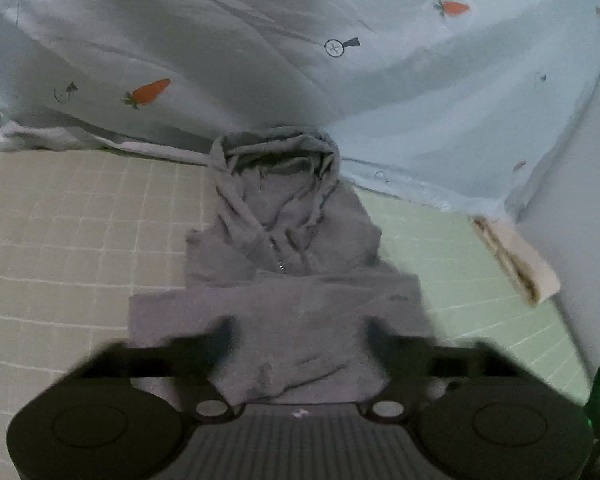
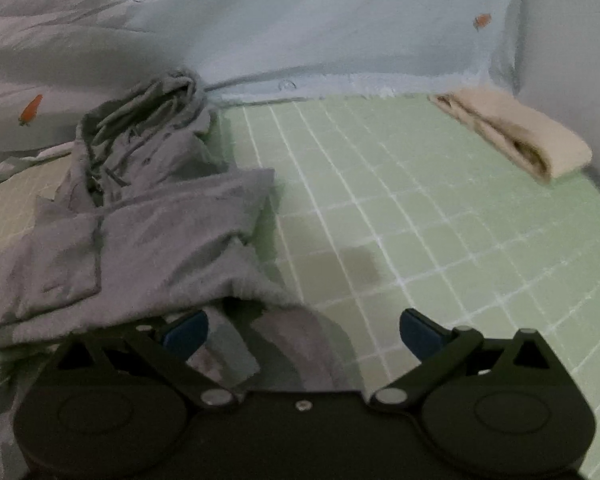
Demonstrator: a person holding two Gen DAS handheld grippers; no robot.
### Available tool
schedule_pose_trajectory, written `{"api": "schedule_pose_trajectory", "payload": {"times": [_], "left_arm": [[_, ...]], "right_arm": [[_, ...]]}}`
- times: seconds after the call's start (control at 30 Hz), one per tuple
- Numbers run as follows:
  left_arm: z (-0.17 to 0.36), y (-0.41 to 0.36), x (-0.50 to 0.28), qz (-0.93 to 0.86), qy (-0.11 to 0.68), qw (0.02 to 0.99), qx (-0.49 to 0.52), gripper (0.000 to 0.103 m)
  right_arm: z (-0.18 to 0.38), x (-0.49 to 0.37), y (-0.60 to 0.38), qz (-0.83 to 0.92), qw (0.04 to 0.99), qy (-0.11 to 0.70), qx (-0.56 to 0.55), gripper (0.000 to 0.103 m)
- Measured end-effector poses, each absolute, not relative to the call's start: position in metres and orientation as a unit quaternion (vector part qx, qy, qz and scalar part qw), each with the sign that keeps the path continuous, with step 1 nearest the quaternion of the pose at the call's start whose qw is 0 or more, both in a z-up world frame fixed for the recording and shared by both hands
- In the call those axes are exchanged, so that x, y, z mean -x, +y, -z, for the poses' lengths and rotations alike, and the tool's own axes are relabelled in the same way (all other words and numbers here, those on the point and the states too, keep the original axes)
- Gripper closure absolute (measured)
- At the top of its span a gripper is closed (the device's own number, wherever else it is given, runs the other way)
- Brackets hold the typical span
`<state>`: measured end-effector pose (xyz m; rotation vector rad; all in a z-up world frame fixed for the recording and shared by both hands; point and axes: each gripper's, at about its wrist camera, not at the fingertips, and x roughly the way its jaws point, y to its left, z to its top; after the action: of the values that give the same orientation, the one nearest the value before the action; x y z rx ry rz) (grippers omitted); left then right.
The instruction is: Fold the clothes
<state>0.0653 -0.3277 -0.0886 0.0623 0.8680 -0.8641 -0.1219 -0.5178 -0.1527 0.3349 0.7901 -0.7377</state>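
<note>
From the left wrist, the left gripper (image 1: 300, 336) stood with jaws apart over the grey hoodie (image 1: 292, 240), which lay on a green grid-patterned mat (image 1: 460, 264) below a carrot-print sheet (image 1: 260, 40).

From the right wrist, the right gripper (image 2: 304, 330) was also spread wide at the hoodie's edge; a folded beige cloth (image 2: 516, 132) lay by the wall (image 2: 572, 40).

Your left wrist view looks forward and slightly down over the left gripper (image 1: 300, 340), low and close above the near end of the grey zip-up hooded sweatshirt (image 1: 288, 240), facing straight up its length toward the pale blue carrot-print quilt (image 1: 260, 40). Your right wrist view sits just as low but off to the sweatshirt's right, so the garment fills its left side. Both share the sweatshirt, the quilt, the green checked bed sheet (image 2: 420, 200) and the folded beige cloth (image 2: 520, 140).
</note>
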Motion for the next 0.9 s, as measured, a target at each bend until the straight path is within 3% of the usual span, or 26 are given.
{"api": "schedule_pose_trajectory", "payload": {"times": [0.5,0.8,0.83,0.87,0.9], "left_arm": [[0.114,-0.269,-0.107,0.241,0.434,0.867,-0.044,0.003],[0.121,-0.260,-0.114,0.234,0.441,0.865,-0.051,0.002],[0.121,-0.260,-0.114,0.234,0.442,0.865,-0.052,0.002],[0.121,-0.260,-0.114,0.234,0.442,0.864,-0.052,0.002],[0.120,-0.261,-0.114,0.234,0.442,0.864,-0.052,0.002]], "right_arm": [[0.147,0.013,-0.464,0.203,0.904,0.364,-0.094,0.001],[0.171,-0.023,-0.465,0.143,0.894,0.397,-0.154,0.036],[0.171,-0.024,-0.464,0.139,0.895,0.396,-0.149,0.043],[0.171,-0.024,-0.462,0.135,0.897,0.396,-0.143,0.060],[0.171,-0.024,-0.461,0.130,0.899,0.395,-0.140,0.070]]}}
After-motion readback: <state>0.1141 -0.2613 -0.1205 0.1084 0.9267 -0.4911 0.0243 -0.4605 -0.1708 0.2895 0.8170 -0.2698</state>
